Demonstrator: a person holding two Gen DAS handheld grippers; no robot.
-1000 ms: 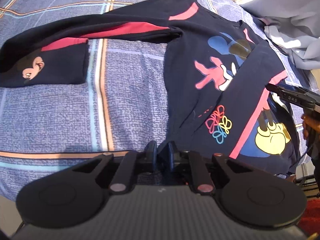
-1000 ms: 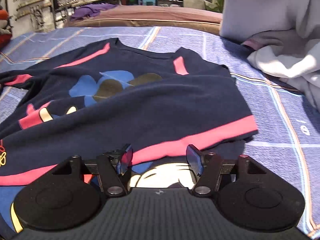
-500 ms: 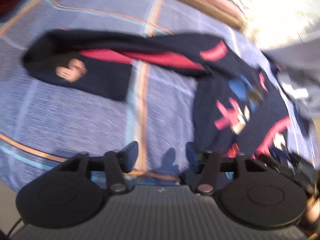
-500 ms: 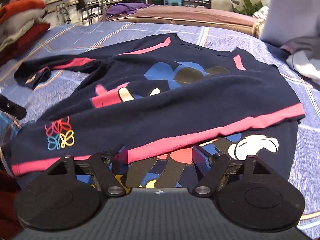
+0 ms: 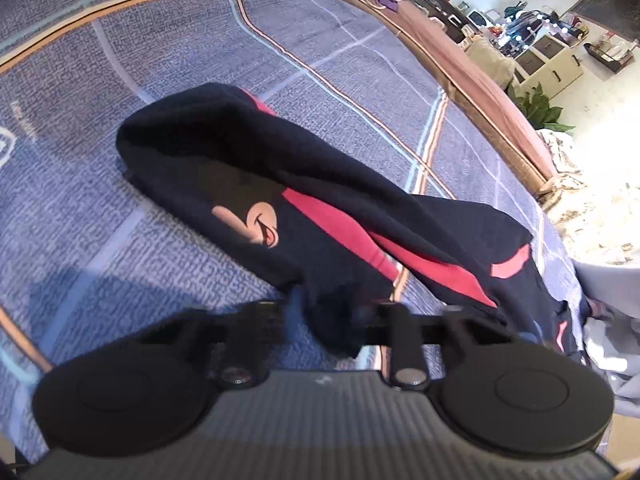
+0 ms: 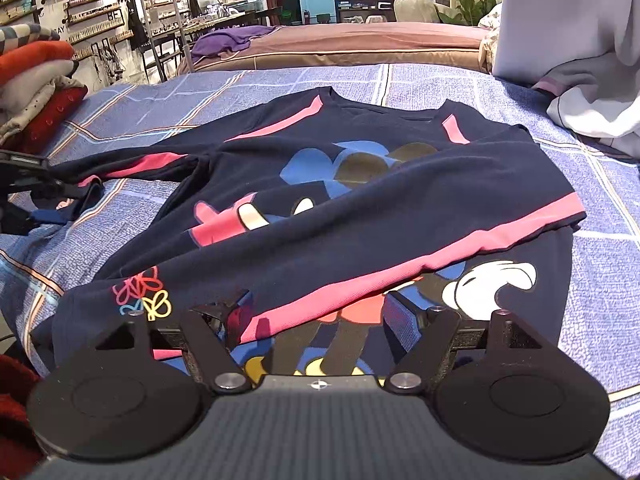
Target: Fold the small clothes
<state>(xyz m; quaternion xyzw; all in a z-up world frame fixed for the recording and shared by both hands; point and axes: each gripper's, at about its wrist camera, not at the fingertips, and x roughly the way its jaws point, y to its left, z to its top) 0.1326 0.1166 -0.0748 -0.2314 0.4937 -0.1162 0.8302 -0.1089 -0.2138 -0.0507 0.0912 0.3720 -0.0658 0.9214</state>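
Note:
A navy long-sleeved shirt [image 6: 360,208] with pink stripes and cartoon prints lies on the blue checked bed cover [image 6: 600,280], one side folded over its front. Its other sleeve [image 5: 256,200] stretches out flat to the left. My left gripper [image 5: 332,320] is open, with the sleeve's cuff end lying between its fingers; it also shows at the left edge of the right wrist view [image 6: 36,188]. My right gripper [image 6: 316,312] is open and empty, low over the shirt's hem.
A heap of pale grey and white clothes [image 6: 580,80] lies at the right of the bed. Folded red and grey clothes [image 6: 36,92] are stacked at the left. A brown bed [image 6: 360,48] with a purple cloth stands behind.
My left gripper let go of the shirt's hem, opened and swung left to the sleeve's cuff. My right gripper drew back a little and stays open.

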